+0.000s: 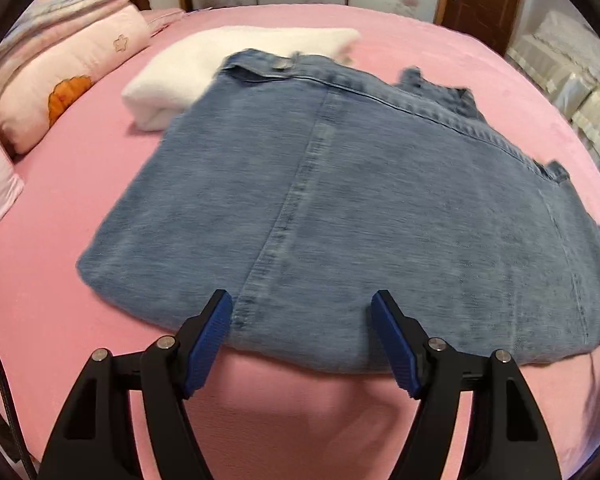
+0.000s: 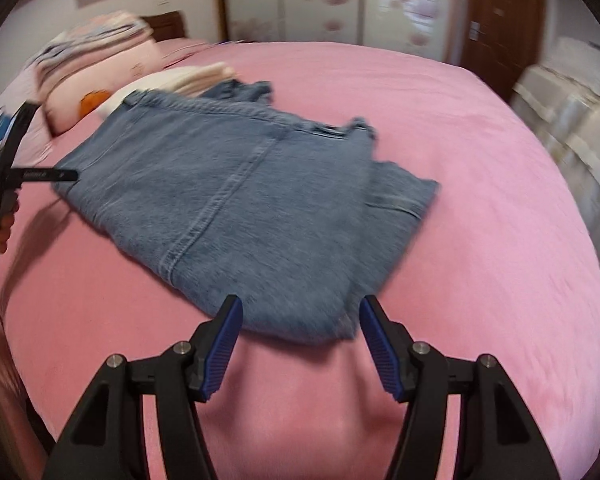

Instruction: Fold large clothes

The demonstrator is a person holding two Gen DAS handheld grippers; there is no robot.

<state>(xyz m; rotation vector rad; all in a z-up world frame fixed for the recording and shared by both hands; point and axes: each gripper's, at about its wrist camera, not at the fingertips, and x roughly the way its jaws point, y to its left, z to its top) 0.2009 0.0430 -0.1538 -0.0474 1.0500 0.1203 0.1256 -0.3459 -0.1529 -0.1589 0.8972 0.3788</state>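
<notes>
1. Jeans (image 1: 380,208) lie folded flat on the pink bed (image 1: 80,184), waistband and button at the far edge, fold edge nearest both cameras.
2. Far-left corner of the jeans overlaps a folded white towel (image 1: 204,64). Pillows (image 1: 60,72) sit further left, at the head of the bed.
3. Left gripper (image 1: 302,306): jaws wide apart, holding nothing. Blue pads (image 1: 208,344) hang over the near fold edge of the jeans, 1 on each side of the leg seam; contact with the cloth not visible.
4. Right gripper (image 2: 300,310): jaws apart, a bit narrower than the left, also holding nothing. Tips frame the near right corner of the jeans, where the layers stack unevenly.
5. Right view also shows the left gripper body at the far-left frame edge, near the left side of the jeans.
6. Both views are motion-blurred; wardrobe (image 2: 320,4) and door (image 2: 500,28) behind the bed.
</notes>
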